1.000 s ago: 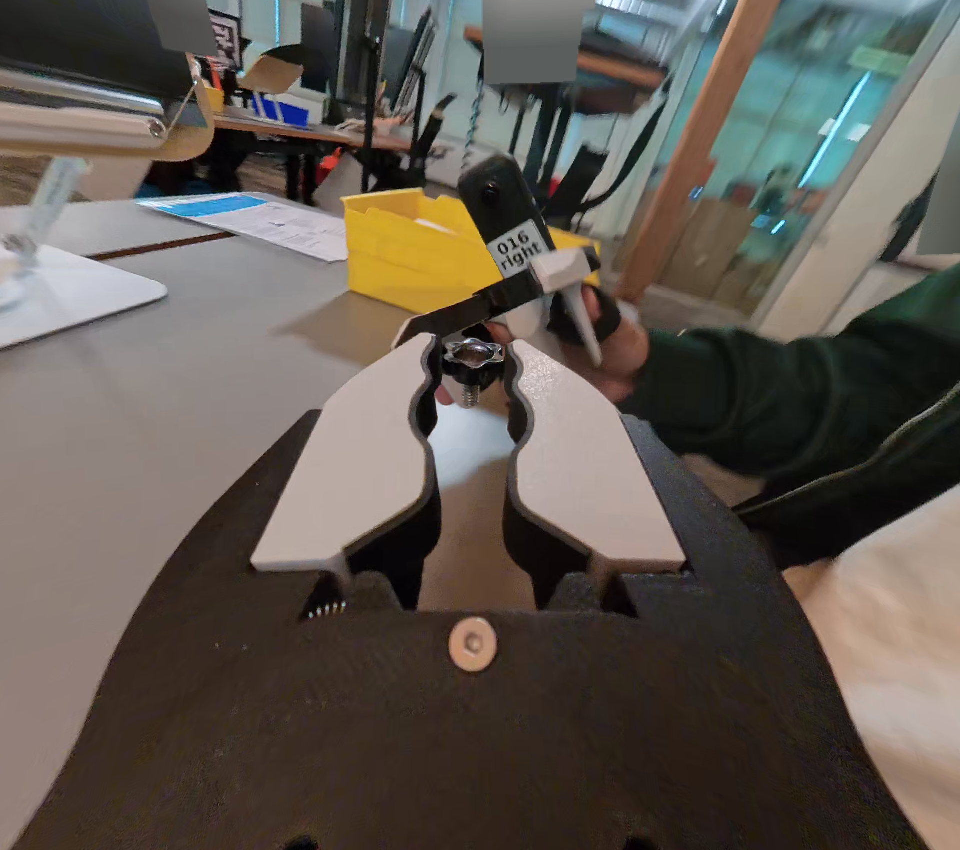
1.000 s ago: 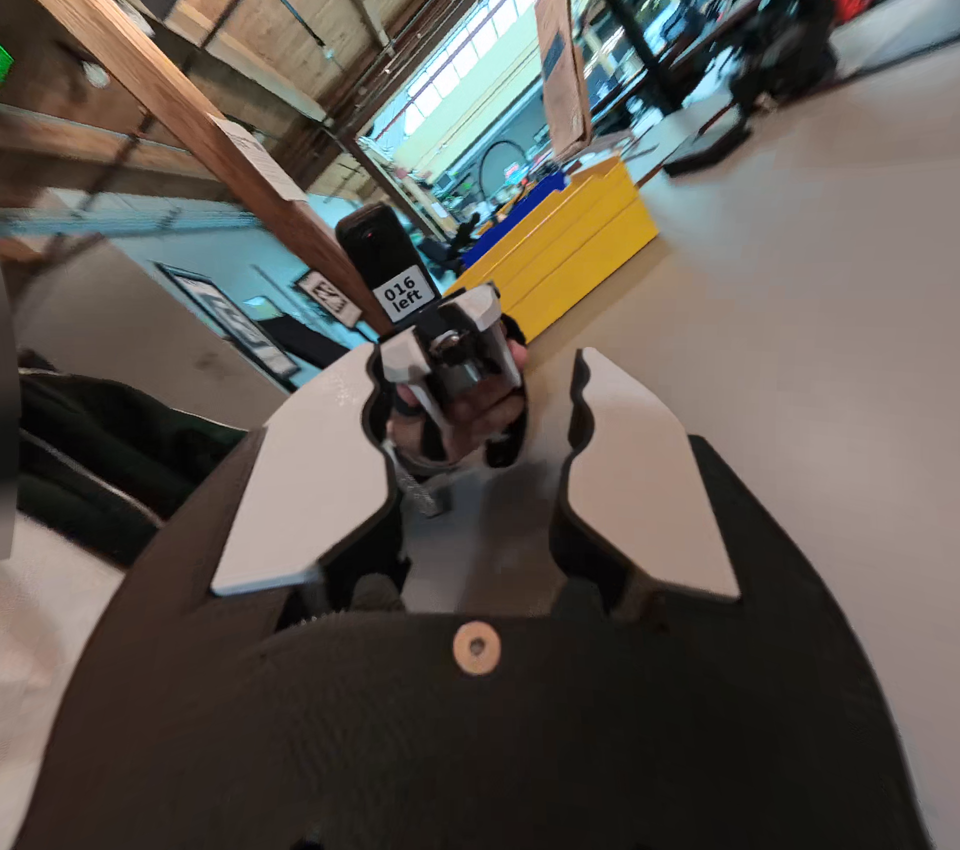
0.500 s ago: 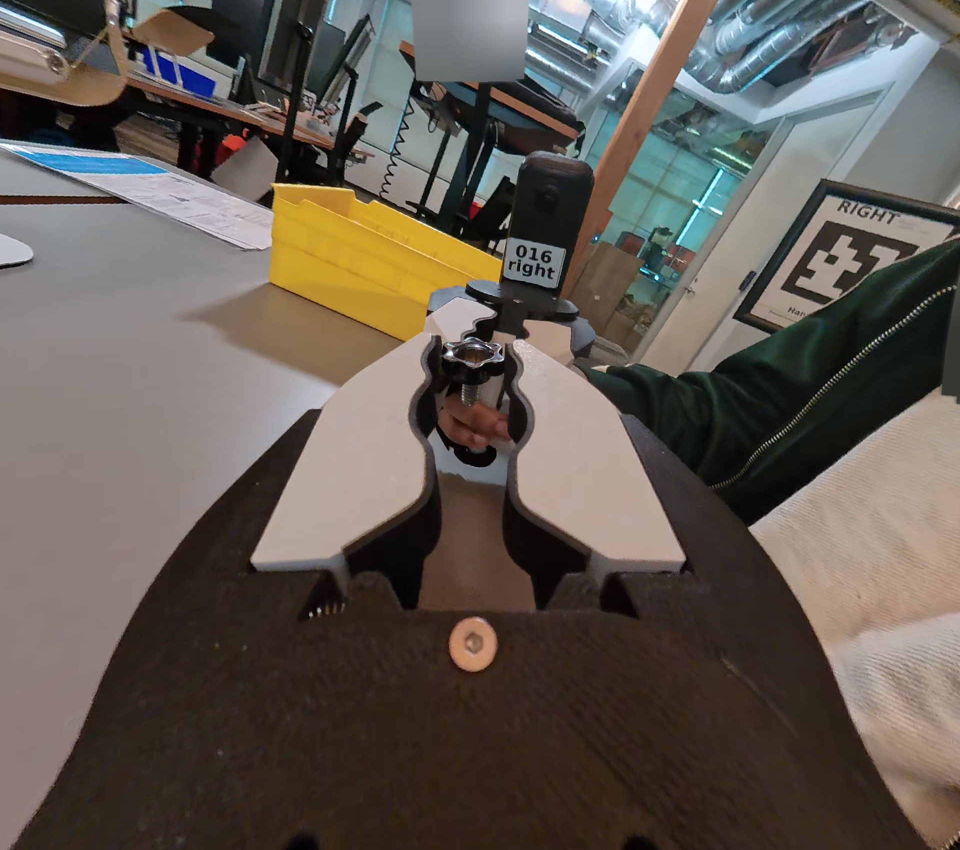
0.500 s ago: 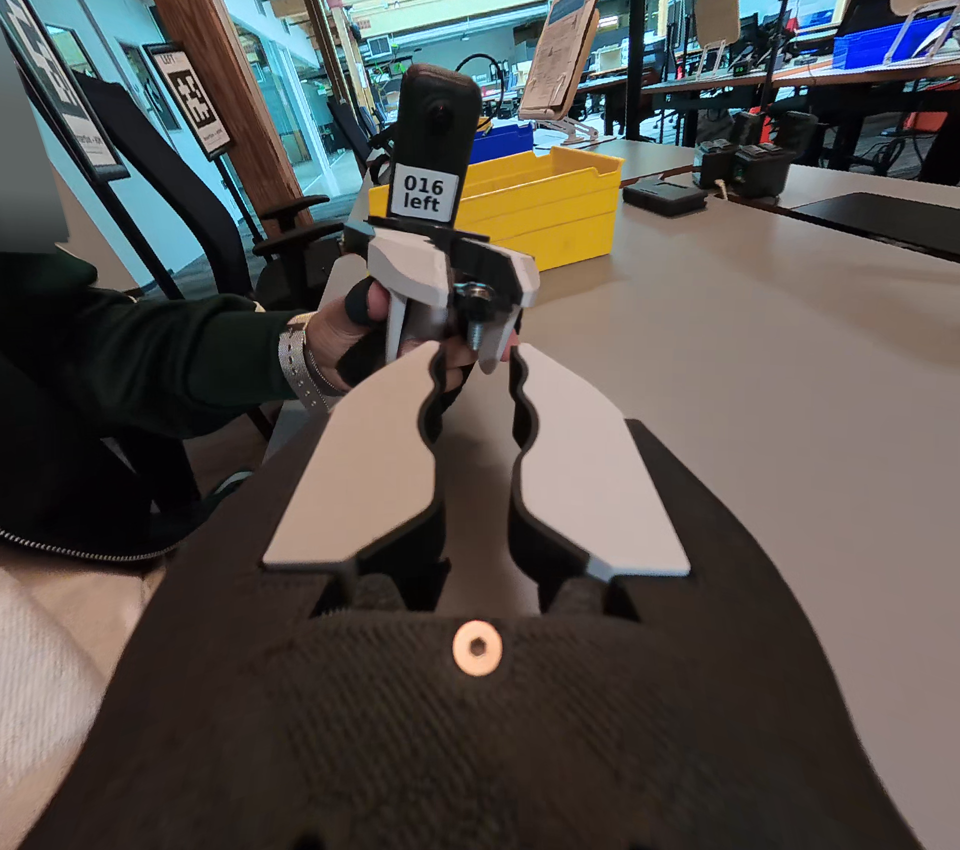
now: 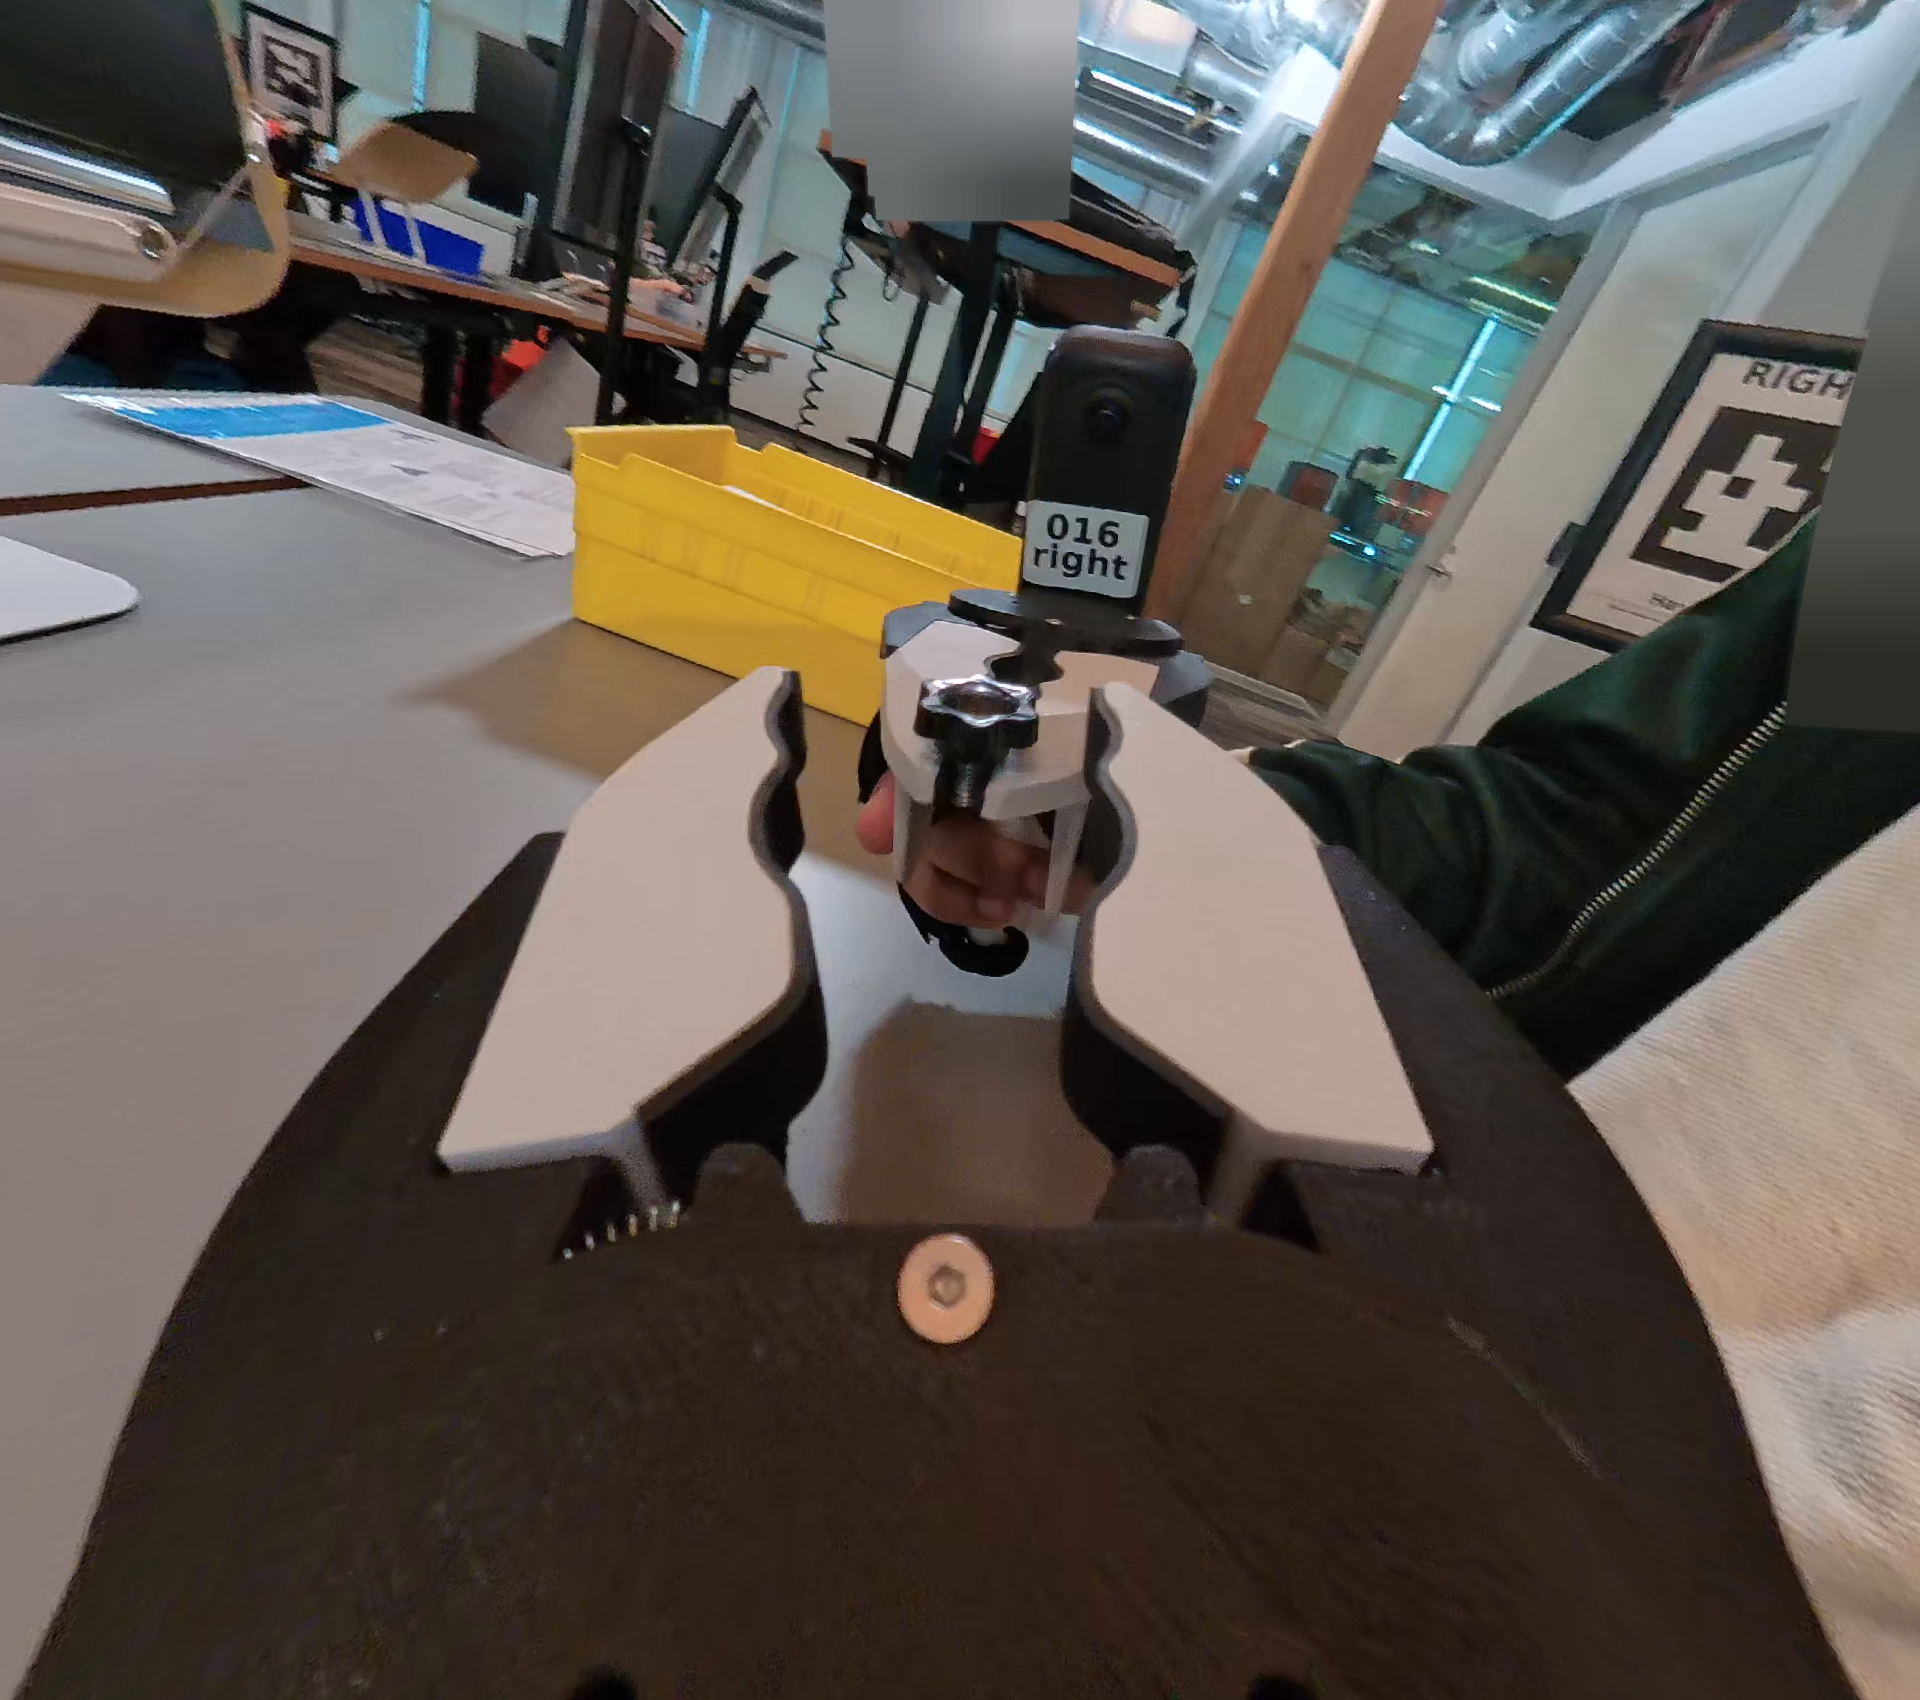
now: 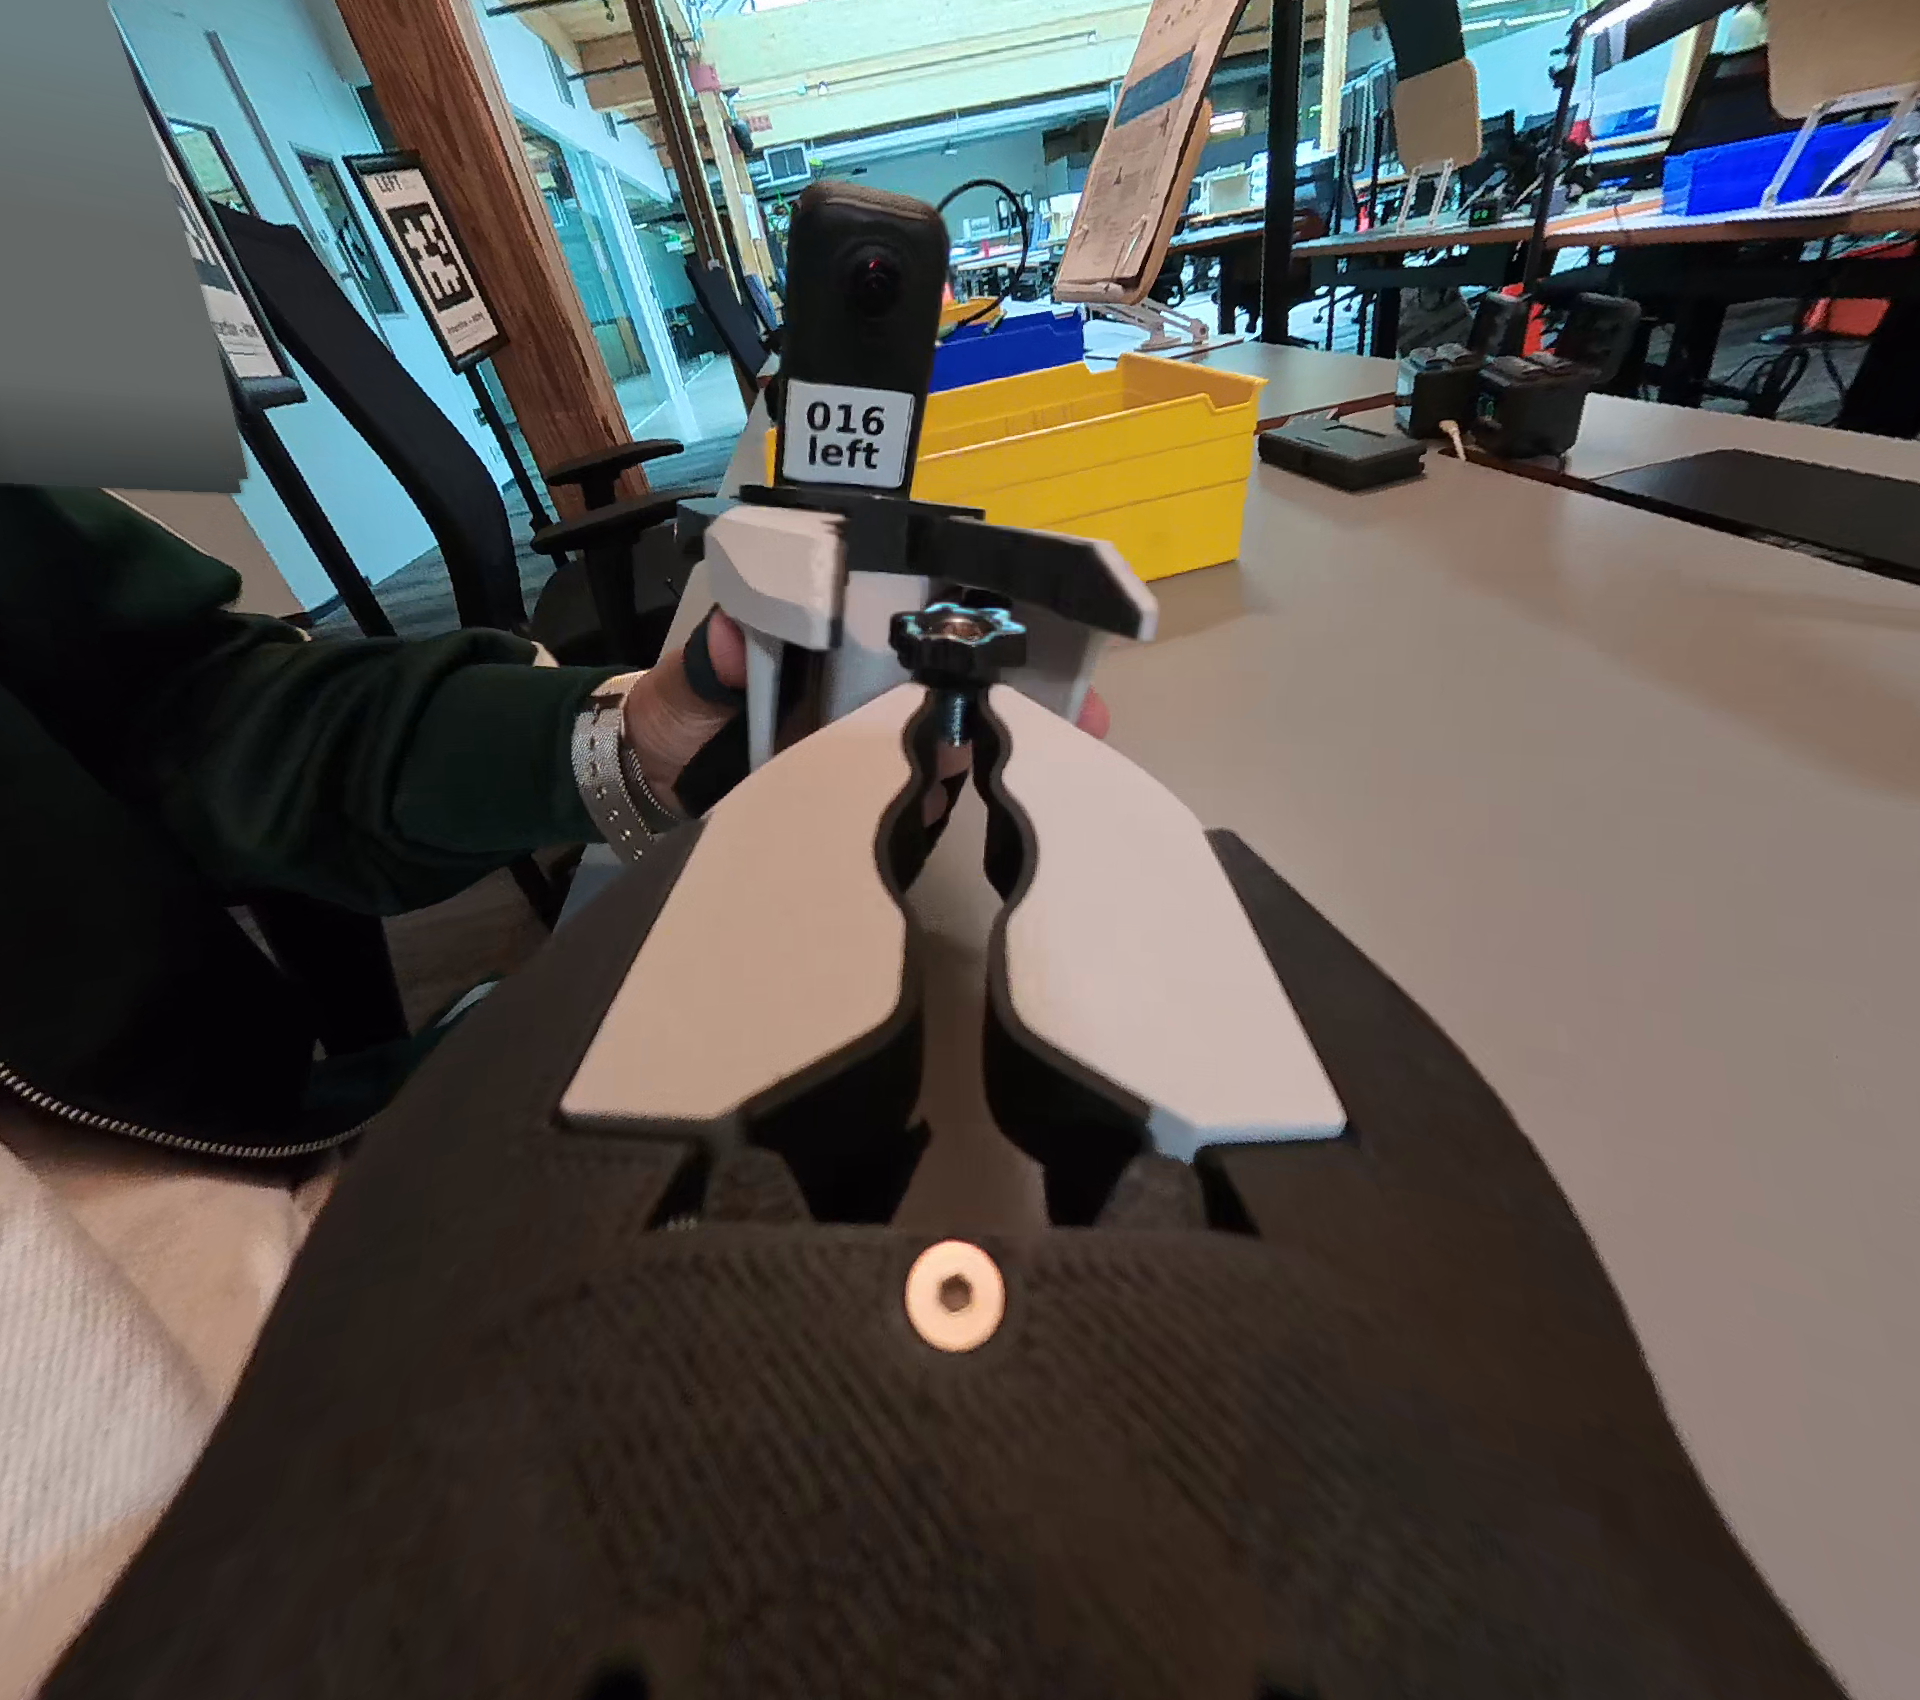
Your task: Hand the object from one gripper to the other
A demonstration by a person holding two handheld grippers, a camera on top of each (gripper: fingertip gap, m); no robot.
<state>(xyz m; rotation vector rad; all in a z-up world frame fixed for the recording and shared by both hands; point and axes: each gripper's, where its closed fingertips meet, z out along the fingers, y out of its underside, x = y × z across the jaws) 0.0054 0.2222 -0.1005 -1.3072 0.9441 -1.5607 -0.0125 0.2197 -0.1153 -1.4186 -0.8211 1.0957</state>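
Item: knob screw (image 6: 956, 648), a black star-shaped knob on a short threaded metal stem. We find it held in mid-air above the grey worktop (image 6: 1507, 767), between the two claws.

Right claw (image 6: 954, 741): closed on the threaded stem just under the knob, fingertips nearly meeting round it. In the left wrist view the same knob screw (image 5: 975, 720) stands upright in the tips of that claw.

Left claw (image 5: 940, 720): open, its jaws spread wide to either side of the right claw's tips and, as far as we can see, touching nothing.

Handling, as we judge it: small, light, rigid throughout, not fragile. The metal thread is narrow and may turn or slip between smooth pads; the lobed knob gives the broader, surer purchase. With the stem occupied, we would take the knob across its lobes, or the stem's free lower end.

Not made out: the stem's lower end is hidden behind the right claw's fingertips in the right wrist view, so we cannot tell its full length. The person's hand (image 6: 675, 720) on the left claw's handle is partly covered. The inside of the yellow bin (image 6: 1101, 455) behind is cut off by its rim.
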